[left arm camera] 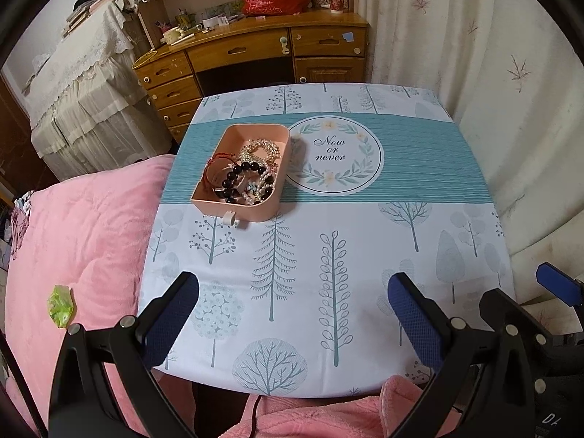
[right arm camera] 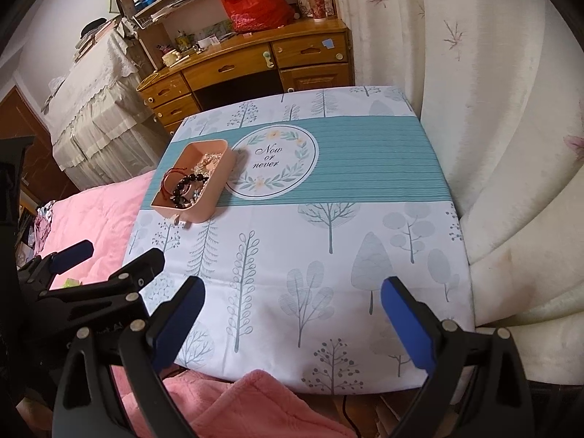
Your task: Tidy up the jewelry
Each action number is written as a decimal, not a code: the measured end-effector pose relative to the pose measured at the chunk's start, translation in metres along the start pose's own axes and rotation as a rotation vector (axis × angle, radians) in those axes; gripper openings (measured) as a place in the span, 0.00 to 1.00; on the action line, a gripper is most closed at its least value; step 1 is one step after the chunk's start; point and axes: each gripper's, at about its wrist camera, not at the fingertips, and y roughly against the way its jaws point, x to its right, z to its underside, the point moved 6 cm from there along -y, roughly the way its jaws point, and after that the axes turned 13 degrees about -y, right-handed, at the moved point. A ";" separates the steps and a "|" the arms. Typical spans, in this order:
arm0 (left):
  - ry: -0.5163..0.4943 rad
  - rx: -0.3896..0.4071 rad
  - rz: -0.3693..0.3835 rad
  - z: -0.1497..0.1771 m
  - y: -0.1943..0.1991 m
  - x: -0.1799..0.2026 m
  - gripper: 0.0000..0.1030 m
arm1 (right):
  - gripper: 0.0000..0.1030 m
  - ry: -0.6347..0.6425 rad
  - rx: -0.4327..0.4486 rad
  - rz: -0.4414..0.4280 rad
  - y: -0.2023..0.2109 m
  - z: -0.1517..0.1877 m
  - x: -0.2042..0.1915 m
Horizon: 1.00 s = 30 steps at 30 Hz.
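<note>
A pink box [left arm camera: 233,208] [right arm camera: 215,191] sits on the left part of the table, on the teal band of the cloth. Inside lie a black bead bracelet [left arm camera: 237,177] [right arm camera: 182,186], a red cord bracelet [left arm camera: 213,168] [right arm camera: 168,182], a pearl strand [left arm camera: 261,191] and a silver chain [left arm camera: 261,148] [right arm camera: 208,160]. A small white clip [left arm camera: 231,219] [right arm camera: 180,221] rests against the box's near wall. My left gripper [left arm camera: 292,295] hovers open over the table's near edge, nothing between its fingers. My right gripper [right arm camera: 292,299] is open too, empty, to the right of the left one.
The table [left arm camera: 419,168] carries a tree-print cloth. A pink quilt [left arm camera: 80,241] lies to its left with a green wrapper [left arm camera: 60,304] on it. A wooden desk [left arm camera: 255,54] stands behind, a cream curtain [left arm camera: 474,54] on the right. Pink fleece [right arm camera: 255,401] shows below.
</note>
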 end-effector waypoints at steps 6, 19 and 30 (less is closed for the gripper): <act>0.005 -0.008 -0.009 -0.001 0.000 -0.001 0.99 | 0.95 0.005 -0.008 0.000 0.000 -0.001 0.001; 0.005 -0.015 -0.017 -0.001 -0.001 0.000 0.99 | 0.95 0.012 -0.016 0.002 -0.002 -0.002 0.001; 0.004 -0.021 -0.017 -0.001 -0.003 0.002 0.99 | 0.95 0.016 -0.030 0.004 -0.007 -0.004 0.008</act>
